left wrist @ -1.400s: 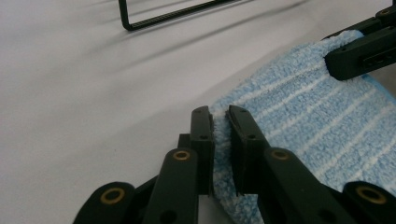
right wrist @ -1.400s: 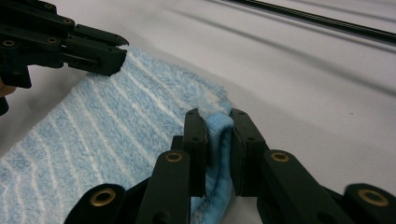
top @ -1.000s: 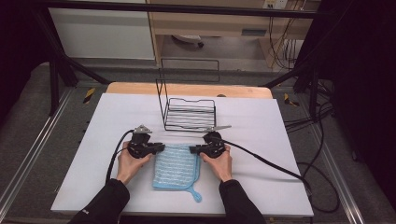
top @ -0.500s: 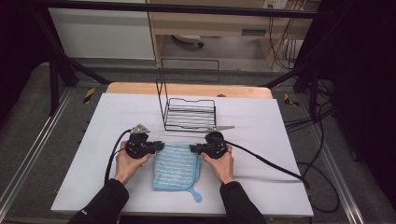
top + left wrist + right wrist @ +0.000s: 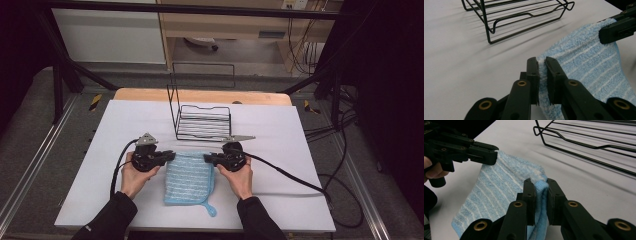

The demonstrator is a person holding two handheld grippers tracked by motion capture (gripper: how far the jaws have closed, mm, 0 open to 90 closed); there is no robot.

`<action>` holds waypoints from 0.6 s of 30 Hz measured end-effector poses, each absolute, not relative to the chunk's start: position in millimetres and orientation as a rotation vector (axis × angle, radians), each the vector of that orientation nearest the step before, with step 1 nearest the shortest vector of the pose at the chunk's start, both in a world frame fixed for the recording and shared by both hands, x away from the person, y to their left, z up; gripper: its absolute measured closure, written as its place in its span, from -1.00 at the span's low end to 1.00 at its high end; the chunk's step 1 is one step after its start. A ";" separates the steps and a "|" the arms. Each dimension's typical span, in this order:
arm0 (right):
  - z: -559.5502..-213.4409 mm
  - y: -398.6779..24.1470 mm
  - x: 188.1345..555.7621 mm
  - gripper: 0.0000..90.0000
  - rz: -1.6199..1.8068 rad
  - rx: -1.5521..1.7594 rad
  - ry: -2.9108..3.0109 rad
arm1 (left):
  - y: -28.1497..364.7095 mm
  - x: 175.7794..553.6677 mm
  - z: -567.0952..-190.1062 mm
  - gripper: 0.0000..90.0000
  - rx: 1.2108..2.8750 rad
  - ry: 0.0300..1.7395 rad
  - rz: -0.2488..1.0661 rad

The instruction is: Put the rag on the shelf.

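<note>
both grippers pinch the far corners of a blue striped cloth on the white table.

high view: left gripper (image 5: 170, 155) and right gripper (image 5: 208, 158) hold the cloth (image 5: 189, 177) near the wire rack (image 5: 202, 122). left gripper view: jaws clenched on the cloth's corner (image 5: 542, 72). right gripper view: jaws clamped on its folded edge (image 5: 540, 195).
</note>
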State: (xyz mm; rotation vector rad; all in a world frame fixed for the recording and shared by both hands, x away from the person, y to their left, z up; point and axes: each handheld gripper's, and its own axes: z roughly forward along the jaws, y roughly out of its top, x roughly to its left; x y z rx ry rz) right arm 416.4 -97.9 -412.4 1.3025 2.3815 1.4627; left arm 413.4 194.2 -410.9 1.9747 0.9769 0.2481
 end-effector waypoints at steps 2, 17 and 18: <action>-411.3 -98.3 414.6 0.77 1.471 1.293 2.377 | 193.9 411.9 -409.8 0.80 1.969 0.975 0.256; -393.6 -105.7 399.7 0.78 1.536 1.232 2.307 | 191.8 401.7 -395.3 0.81 1.932 0.932 0.273; -392.7 -106.2 398.8 0.78 1.540 1.223 2.302 | 191.7 401.1 -394.1 0.81 1.929 0.929 0.274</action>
